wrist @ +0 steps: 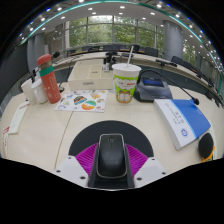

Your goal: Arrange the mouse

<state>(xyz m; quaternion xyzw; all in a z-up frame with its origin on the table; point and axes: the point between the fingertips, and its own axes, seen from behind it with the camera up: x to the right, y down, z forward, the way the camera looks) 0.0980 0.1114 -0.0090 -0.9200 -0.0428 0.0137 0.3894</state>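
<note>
gripper view: claw (110, 158) clamped on the dark grey plastic mouse (110, 157), round black mat (111, 131) underneath; i'd set it down gently, centred, before releasing

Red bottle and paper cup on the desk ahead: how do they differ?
The red bottle is slimmer and closed with a cap; the paper cup is wider, tapering downward, with a flat lid. The bottle is reddish orange; the cup is white with a green band. The bottle stands further to the left of the mouse, which sits between the gripper fingers. Both stand upright on the desk.
</note>
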